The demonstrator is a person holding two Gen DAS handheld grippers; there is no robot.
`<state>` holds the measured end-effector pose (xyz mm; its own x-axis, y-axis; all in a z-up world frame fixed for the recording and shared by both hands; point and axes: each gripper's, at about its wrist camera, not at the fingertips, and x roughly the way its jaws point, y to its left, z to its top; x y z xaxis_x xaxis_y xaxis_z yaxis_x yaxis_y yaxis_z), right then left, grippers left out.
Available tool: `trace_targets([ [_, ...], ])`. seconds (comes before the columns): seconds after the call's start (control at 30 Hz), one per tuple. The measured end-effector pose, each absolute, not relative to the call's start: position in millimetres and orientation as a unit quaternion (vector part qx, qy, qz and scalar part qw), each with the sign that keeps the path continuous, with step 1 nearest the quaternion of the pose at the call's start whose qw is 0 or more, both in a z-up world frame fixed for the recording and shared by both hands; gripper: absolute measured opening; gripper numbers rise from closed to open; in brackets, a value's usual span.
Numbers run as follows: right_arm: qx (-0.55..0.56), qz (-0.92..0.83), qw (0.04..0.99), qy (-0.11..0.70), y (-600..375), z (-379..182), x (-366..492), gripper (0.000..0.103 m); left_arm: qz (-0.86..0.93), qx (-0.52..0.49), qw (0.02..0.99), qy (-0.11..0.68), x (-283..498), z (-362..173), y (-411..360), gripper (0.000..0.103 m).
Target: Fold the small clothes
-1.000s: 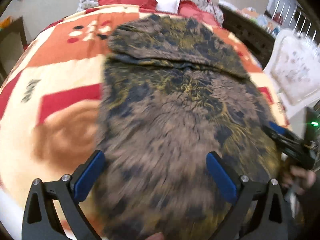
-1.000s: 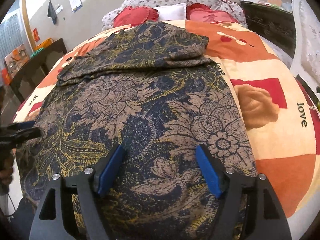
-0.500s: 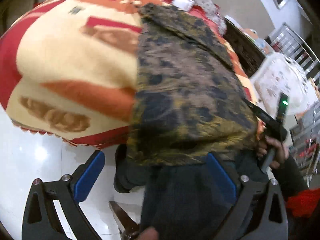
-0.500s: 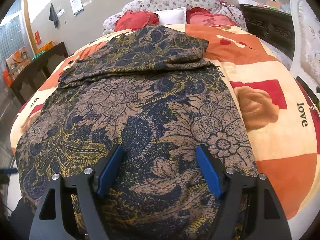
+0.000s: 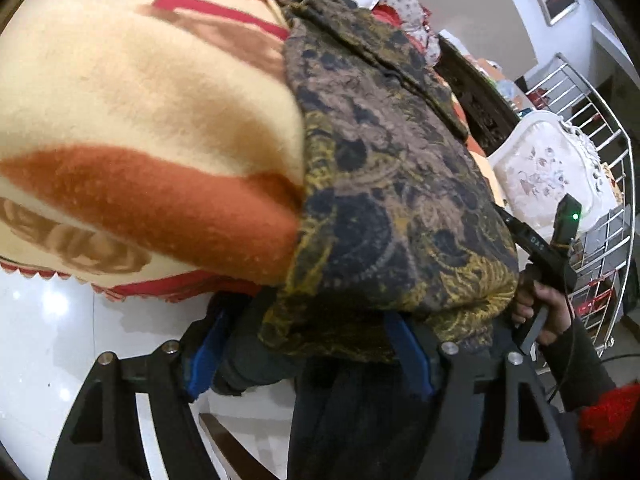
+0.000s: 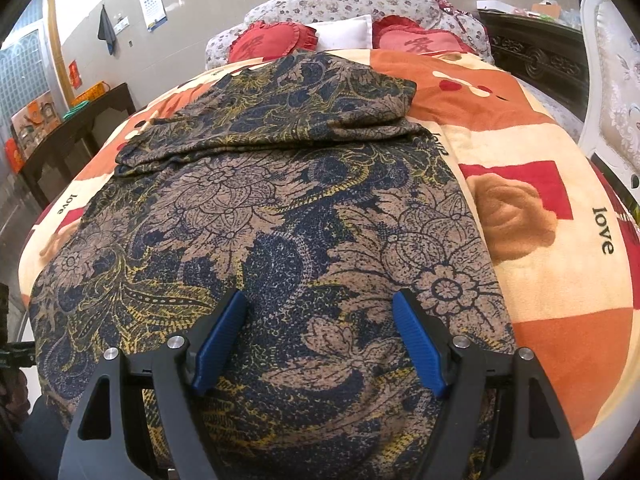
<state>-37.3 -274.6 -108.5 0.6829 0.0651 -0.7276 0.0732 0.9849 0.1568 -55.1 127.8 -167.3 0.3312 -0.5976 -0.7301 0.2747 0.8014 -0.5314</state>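
Observation:
A dark floral garment (image 6: 280, 208) in brown, navy and yellow lies spread on the bed, its far part folded over (image 6: 280, 100). Its near hem hangs over the bed's foot edge (image 5: 380, 288). My right gripper (image 6: 320, 340) is open and empty, just above the garment's near part. My left gripper (image 5: 312, 352) is open, low at the foot of the bed, with the hanging hem's left corner between its blue pads. The right gripper's body also shows in the left wrist view (image 5: 548, 248), held in a hand.
An orange, cream and red blanket (image 6: 540, 200) covers the bed. Red heart cushions (image 6: 272, 42) and a white pillow lie at the head. A dark side table (image 6: 76, 128) stands left, a white carved chair (image 5: 548, 176) and metal rack (image 5: 600, 240) right. White floor (image 5: 52, 340) lies below.
My left gripper has dropped from above the garment to below the bed's foot edge, at the hanging hem. My right gripper has stayed nearly still.

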Motion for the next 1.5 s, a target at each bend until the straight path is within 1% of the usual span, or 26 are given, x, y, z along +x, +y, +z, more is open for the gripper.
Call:
trace_targets([
  [0.03, 0.087, -0.002, 0.913, 0.399, -274.8, -108.6, -37.2, 0.078, -0.279, -0.160, 0.800, 0.507, -56.9, -165.4, 128.0, 0.051],
  [0.07, 0.087, -0.002, 0.913, 0.399, -274.9, -108.5, -37.2, 0.078, -0.280, -0.157, 0.800, 0.507, -58.9, -163.6, 128.0, 0.043],
  [0.13, 0.091, 0.004, 0.909, 0.406, -277.5, -104.2, -36.4, 0.077, -0.277, -0.142, 0.806, 0.503, -65.4, -157.3, 128.4, 0.030],
  [0.2, 0.095, 0.011, 0.904, 0.416, -284.9, -93.5, -39.2, 0.069, -0.280, -0.136, 0.806, 0.503, -72.8, -151.5, 132.6, 0.026],
  [0.23, 0.100, 0.010, 0.905, 0.412, -291.7, -85.6, -44.3, 0.062, -0.281, -0.135, 0.808, 0.500, -77.5, -147.3, 135.8, 0.023],
  [0.3, 0.108, 0.001, 0.914, 0.391, -307.6, -68.0, -60.3, 0.062, -0.277, -0.130, 0.814, 0.494, -81.7, -140.8, 139.1, 0.013],
  [0.33, 0.108, -0.006, 0.917, 0.385, -315.1, -61.8, -67.0, 0.062, -0.277, -0.131, 0.816, 0.490, -83.0, -137.3, 140.8, 0.011],
  [0.47, 0.100, -0.044, 0.918, 0.380, -348.4, -50.1, -95.2, 0.062, -0.282, -0.125, 0.822, 0.479, -81.9, -131.4, 138.4, 0.010],
  [0.57, 0.101, -0.062, 0.914, 0.388, -366.2, -59.2, -112.3, 0.062, -0.277, -0.126, 0.821, 0.483, -71.6, -139.8, 135.2, 0.014],
  [0.63, 0.125, -0.058, 0.911, 0.388, -377.1, -67.8, -126.1, 0.062, -0.278, -0.129, 0.821, 0.482, -68.6, -142.4, 134.1, 0.024],
  [0.8, 0.114, -0.055, 0.908, 0.400, -382.6, -90.6, -149.9, 0.062, -0.278, -0.136, 0.820, 0.482, -68.7, -143.6, 130.1, 0.032],
  [0.87, 0.121, -0.043, 0.902, 0.411, -380.8, -102.6, -153.7, 0.062, -0.270, -0.125, 0.823, 0.484, -70.4, -141.8, 128.3, 0.031],
  [0.9, 0.135, -0.030, 0.899, 0.415, -380.4, -108.6, -155.2, 0.062, -0.260, -0.115, 0.827, 0.484, -71.2, -139.8, 127.4, 0.028],
  [0.93, 0.145, -0.022, 0.897, 0.417, -378.4, -112.6, -156.7, 0.062, -0.252, -0.110, 0.833, 0.481, -72.3, -137.0, 127.2, 0.013],
  [0.97, 0.149, -0.017, 0.895, 0.419, -375.1, -114.6, -156.9, 0.059, -0.248, -0.109, 0.835, 0.479, -73.1, -135.3, 128.0, 0.009],
  [1.0, 0.152, -0.008, 0.894, 0.422, -371.4, -115.8, -157.6, 0.057, -0.244, -0.109, 0.836, 0.479, -74.1, -133.4, 128.2, 0.007],
  [1.03, 0.153, 0.008, 0.893, 0.424, -365.9, -115.1, -158.4, 0.051, -0.239, -0.107, 0.838, 0.479, -75.3, -131.3, 127.4, 0.006],
  [1.1, 0.149, 0.031, 0.891, 0.428, -356.4, -115.0, -159.3, 0.050, -0.228, -0.097, 0.840, 0.482, -77.9, -128.3, 123.6, 0.006],
  [1.2, 0.121, 0.015, 0.883, 0.454, -349.8, -124.3, -152.1, 0.048, -0.220, -0.094, 0.838, 0.490, -75.7, -131.6, 121.5, 0.006],
  [1.23, 0.129, 0.011, 0.876, 0.464, -352.5, -129.3, -148.0, 0.044, -0.217, -0.097, 0.836, 0.494, -74.1, -133.6, 122.5, 0.006],
  [1.27, 0.147, 0.022, 0.868, 0.473, -355.9, -133.7, -144.1, 0.036, -0.216, -0.099, 0.835, 0.496, -73.4, -134.2, 122.5, 0.006],
  [1.33, 0.151, 0.026, 0.863, 0.480, -355.6, -137.6, -139.2, 0.031, -0.213, -0.095, 0.838, 0.494, -73.3, -133.0, 121.8, 0.006],
  [1.4, 0.145, 0.027, 0.865, 0.479, -353.6, -137.1, -136.6, 0.022, -0.213, -0.095, 0.840, 0.489, -74.4, -130.8, 122.2, 0.006],
  [1.43, 0.143, 0.026, 0.865, 0.481, -352.2, -136.4, -135.3, 0.014, -0.212, -0.096, 0.841, 0.488, -75.0, -129.8, 122.6, 0.006],
  [1.47, 0.136, 0.024, 0.867, 0.478, -349.9, -134.2, -135.3, 0.008, -0.210, -0.094, 0.843, 0.486, -75.7, -128.8, 122.6, 0.006],
  [1.5, 0.130, 0.024, 0.869, 0.477, -347.7, -132.4, -135.6, 0.008, -0.209, -0.092, 0.845, 0.484, -77.0, -127.2, 122.4, 0.005],
])
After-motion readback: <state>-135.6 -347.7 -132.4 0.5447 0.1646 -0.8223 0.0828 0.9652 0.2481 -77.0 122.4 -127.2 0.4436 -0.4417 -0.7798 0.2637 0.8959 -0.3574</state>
